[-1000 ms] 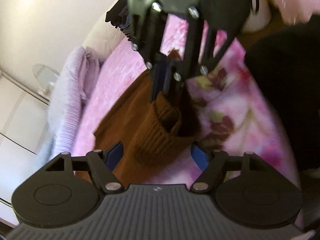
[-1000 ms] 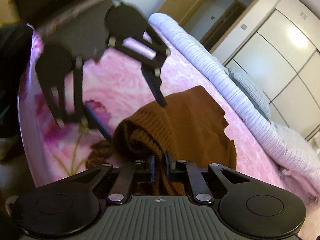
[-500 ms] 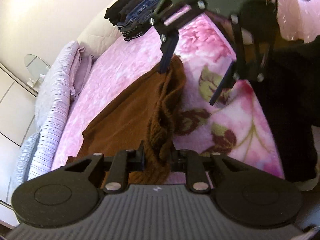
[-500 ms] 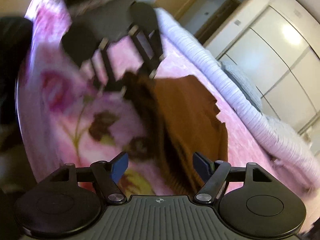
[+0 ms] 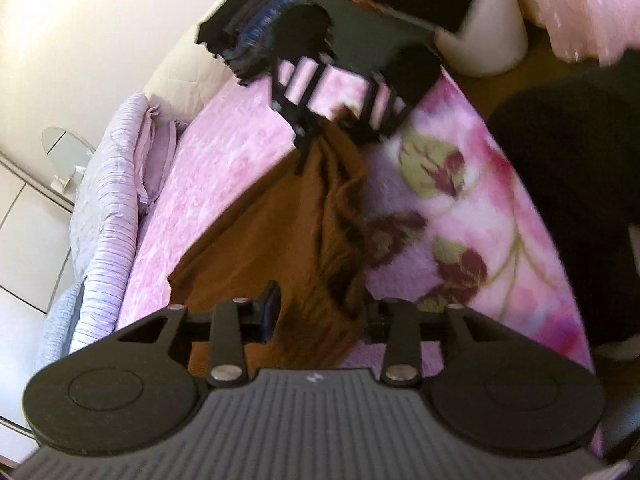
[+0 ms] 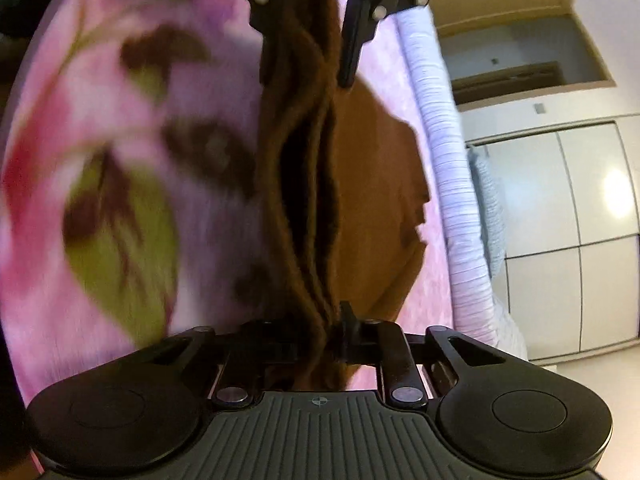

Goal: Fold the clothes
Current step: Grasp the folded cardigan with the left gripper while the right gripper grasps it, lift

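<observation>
Together, both handheld grippers hold one edge of a brown knitted sweater (image 5: 280,232) that lies on a bed covered by a pink floral blanket (image 5: 460,208). The left gripper (image 5: 320,312) has its fingers pinching a thick bunch of the knit at the near end of that edge. The right gripper (image 6: 332,332) has its fingers pressed together on the other end of the same edge. Between them the edge is pulled into a raised ridge, with layers gaping open along it. That taut line likely lets the person carry the edge evenly across the garment. The rest of the sweater spreads flat toward a lilac striped bolster (image 5: 104,216). Each gripper points at the other, facing along the ridge, low over the bed. A stack of dark folded clothes (image 5: 248,36) sits at the bed's far corner.
</observation>
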